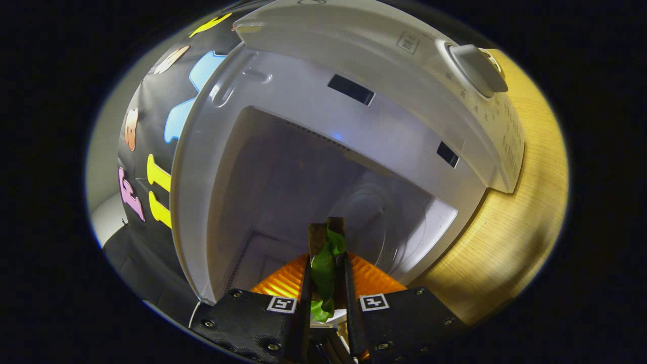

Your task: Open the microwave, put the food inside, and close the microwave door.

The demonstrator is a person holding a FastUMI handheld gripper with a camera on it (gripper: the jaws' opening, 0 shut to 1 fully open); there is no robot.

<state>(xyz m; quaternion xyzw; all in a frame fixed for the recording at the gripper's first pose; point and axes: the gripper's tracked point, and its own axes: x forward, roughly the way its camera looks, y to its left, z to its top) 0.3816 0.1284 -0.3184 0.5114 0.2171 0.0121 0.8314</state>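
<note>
A white microwave [323,101] stands wide before me, its door swung out of the way and its cavity [303,192] gaping. A round glass turntable [384,222] lies on the cavity floor to the right. My gripper [327,255] is shut on the food [323,268], a sandwich-like piece with green lettuce and a brown slice standing on edge between the fingers. The food's far end reaches into the mouth of the cavity. A round knob [477,68] sits on the control panel at the right of the oven.
The microwave rests on a light wooden tabletop [520,212] that stretches off to the right. The booth's black cloth wall [151,151] hangs to the left of the oven, close beside its side panel.
</note>
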